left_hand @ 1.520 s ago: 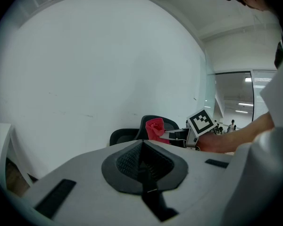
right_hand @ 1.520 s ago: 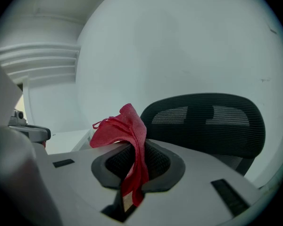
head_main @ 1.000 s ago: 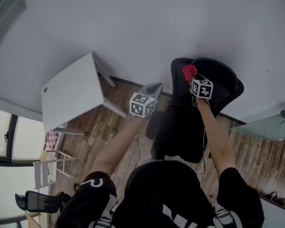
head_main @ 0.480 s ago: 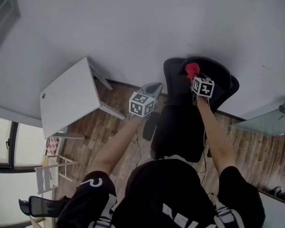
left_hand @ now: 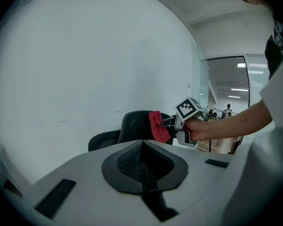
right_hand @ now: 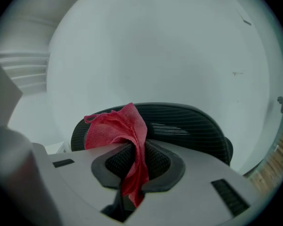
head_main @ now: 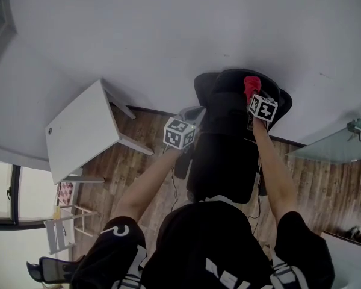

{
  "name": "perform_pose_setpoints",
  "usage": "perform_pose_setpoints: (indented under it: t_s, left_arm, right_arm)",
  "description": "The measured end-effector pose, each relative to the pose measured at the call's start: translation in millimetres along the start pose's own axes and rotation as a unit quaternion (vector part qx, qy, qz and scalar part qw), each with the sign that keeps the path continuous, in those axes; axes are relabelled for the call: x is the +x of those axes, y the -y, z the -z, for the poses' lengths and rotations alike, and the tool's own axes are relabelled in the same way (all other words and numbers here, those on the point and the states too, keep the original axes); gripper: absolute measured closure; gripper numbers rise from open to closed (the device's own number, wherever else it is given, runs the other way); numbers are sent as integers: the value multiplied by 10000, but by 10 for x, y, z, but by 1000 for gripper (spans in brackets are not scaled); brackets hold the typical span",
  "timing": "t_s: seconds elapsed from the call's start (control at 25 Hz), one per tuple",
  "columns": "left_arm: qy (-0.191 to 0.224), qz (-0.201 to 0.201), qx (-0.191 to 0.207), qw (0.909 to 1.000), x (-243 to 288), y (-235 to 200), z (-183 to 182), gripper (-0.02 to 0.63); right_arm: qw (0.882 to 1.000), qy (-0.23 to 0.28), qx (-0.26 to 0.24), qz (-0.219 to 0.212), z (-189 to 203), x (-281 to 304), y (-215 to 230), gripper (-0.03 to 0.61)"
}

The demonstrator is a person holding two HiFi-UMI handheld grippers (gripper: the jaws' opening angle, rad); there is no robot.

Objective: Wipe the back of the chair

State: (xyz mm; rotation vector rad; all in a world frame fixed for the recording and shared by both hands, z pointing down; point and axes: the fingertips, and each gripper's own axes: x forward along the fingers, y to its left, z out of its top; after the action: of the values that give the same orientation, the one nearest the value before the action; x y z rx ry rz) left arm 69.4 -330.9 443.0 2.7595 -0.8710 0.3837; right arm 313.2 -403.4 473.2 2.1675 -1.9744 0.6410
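A black mesh office chair (head_main: 228, 131) stands against the white wall, its back (right_hand: 188, 126) curving up before me. My right gripper (head_main: 251, 95) is shut on a red cloth (head_main: 250, 87) and holds it at the top of the chair's back. In the right gripper view the red cloth (right_hand: 125, 140) bunches out of the jaws in front of the mesh. My left gripper (head_main: 191, 116) hangs left of the chair, shut with nothing in it. From the left gripper view I see the chair (left_hand: 132, 126), the red cloth (left_hand: 156, 126) and the right gripper's marker cube (left_hand: 188, 109).
A white table (head_main: 84, 131) stands to the left on the wooden floor (head_main: 138, 167). A small white rack (head_main: 63, 227) sits at the lower left. A glass panel (head_main: 337, 146) is at the right. The white wall (head_main: 168, 35) lies close behind the chair.
My right gripper and the red cloth have moved up and to the right along the chair's back. The chair has come nearer to the middle of the view. The left gripper stays about where it was.
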Motion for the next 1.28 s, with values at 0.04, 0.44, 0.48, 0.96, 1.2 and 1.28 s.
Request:
perform_pose_setpoints:
  t_s: [0.04, 0.44, 0.48, 0.96, 1.2, 1.28]
  left_arm:
    - [-18, 33, 28, 10000, 34, 37, 3, 589]
    - [-105, 138, 49, 9998, 396, 343, 15, 589]
    - [-116, 154, 31, 9998, 432, 377, 35, 588]
    - [-202, 328, -202, 9991, 520, 361, 280, 589]
    - [-227, 265, -366, 9987, 283, -54, 443, 589]
    - [-190, 225, -447, 9986, 193, -246, 465, 589]
  right_arm:
    - [10000, 19, 53, 18, 11, -12, 65, 509]
    - [9992, 193, 286, 186, 49, -297, 539, 509]
    - [9993, 210, 241, 187, 53, -319, 563, 509]
    - [9977, 259, 65, 618, 265, -441, 620, 512]
    - [9992, -36, 40, 408, 602, -278, 21, 511]
    - [9996, -103, -47, 260, 669, -192, -295, 511]
